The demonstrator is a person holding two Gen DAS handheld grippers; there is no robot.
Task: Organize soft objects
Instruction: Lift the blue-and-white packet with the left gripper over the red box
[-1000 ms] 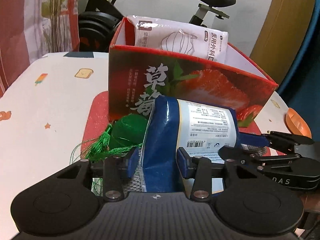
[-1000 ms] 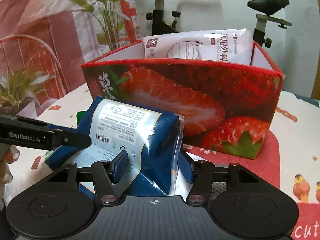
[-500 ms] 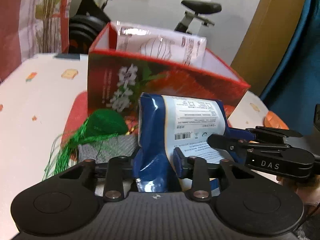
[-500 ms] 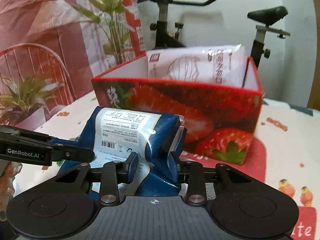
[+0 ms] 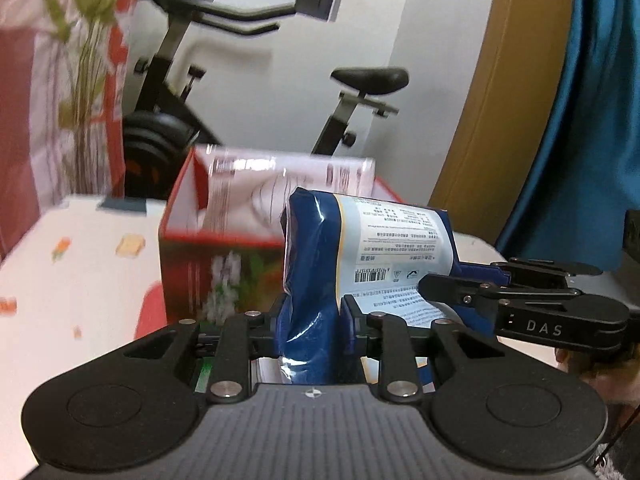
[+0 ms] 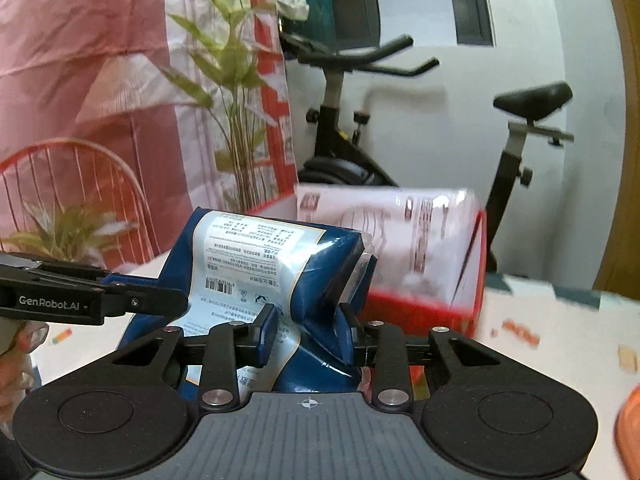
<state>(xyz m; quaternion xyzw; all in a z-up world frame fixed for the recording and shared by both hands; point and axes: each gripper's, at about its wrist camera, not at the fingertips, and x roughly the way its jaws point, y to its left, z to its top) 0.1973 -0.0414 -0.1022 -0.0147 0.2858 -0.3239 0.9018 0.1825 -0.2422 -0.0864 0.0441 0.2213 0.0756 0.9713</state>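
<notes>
You are gripping the blue soft pack [image 5: 320, 280] with both tools at once. Your left hand-held gripper [image 5: 312, 326] is clenching the pack's near left end, the blue pads [image 5: 349, 316] pinching the crinkled film so the pack is bulging up between them. Your right hand-held gripper [image 6: 306, 330] is squeezing the opposite end of the same blue soft pack [image 6: 264, 264], its fingers pressing in from both sides just below the white printed label with the barcode.

The pack is hanging in the air between the two grippers, clear of the table [image 5: 80, 280], and is sitting just in front of the red strawberry box [image 5: 216, 272], with its top edge level with the box's rim. In the left wrist view your right hand-held gripper [image 5: 440, 290] is reaching in from the right onto the label. Inside the box, a white mask packet [image 6: 400, 224] is leaning against the far wall. An exercise bike [image 6: 360, 120] is standing beyond the table.
</notes>
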